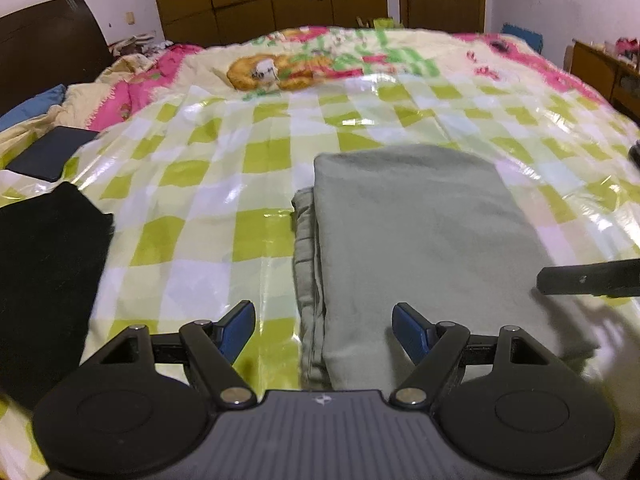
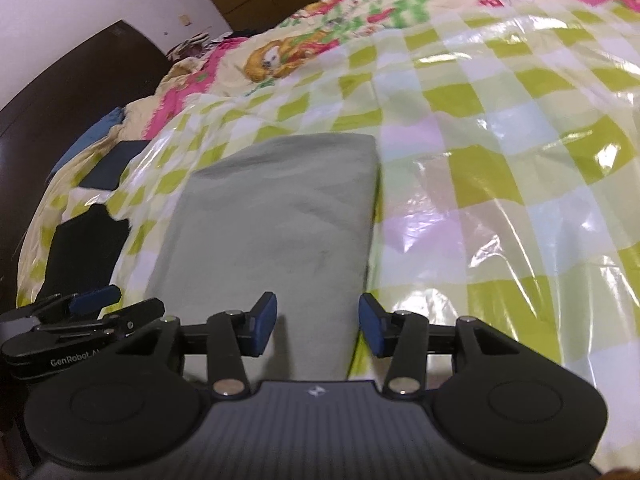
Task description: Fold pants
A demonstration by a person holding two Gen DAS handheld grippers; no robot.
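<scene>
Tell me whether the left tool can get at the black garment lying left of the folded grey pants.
Probably yes. The left tool is open and holds nothing, and the black garment lies uncovered on the checked plastic sheet, apart from the grey pants, with nothing between.

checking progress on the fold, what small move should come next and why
Probably lower the open left gripper onto the near left edge of the grey-green pants to tidy it: layers stick out unevenly there, and both it and the right gripper hold nothing.

Folded pants [image 1: 416, 232] lying on sheet [image 1: 224, 184] spread over bed [image 1: 520, 60]; dark garment [image 1: 44, 272] to left, headboard [image 1: 48, 40] far left behind.
</scene>
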